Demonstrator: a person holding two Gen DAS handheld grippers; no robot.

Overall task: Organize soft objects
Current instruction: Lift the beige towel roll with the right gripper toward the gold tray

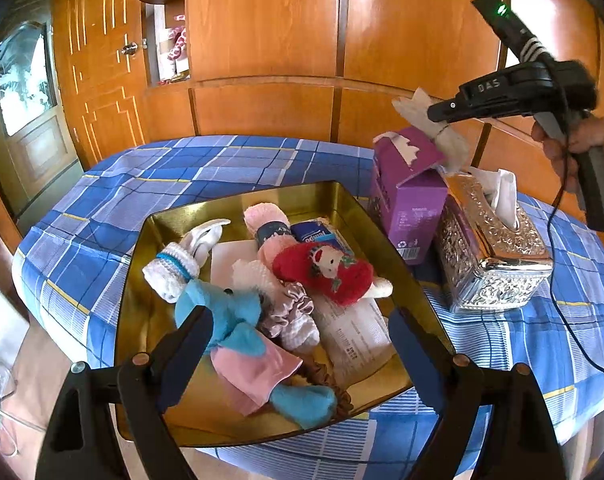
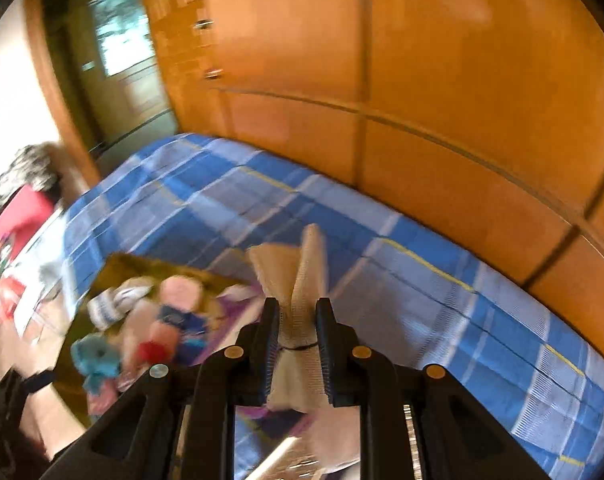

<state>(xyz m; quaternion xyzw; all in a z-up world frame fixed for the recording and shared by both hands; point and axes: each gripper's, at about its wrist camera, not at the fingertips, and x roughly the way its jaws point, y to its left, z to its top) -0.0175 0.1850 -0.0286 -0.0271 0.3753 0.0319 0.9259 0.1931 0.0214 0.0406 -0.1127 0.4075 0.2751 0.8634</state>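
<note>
- Behind your table runs a wall of glossy orange-brown wooden cabinet panels (image 1: 262, 40).
- To your left stands a matching wooden door (image 1: 98, 80) with a metal knob.
- Beside it, daylight comes through a frosted glass door pane (image 1: 26, 80).
- A blue checked tablecloth (image 1: 162, 168) covers the table.

Left hand-held gripper (image 1: 298, 340) tilted downward, jaws wide apart — right hand-held gripper (image 2: 298, 336) raised, jaws clamped.
</note>
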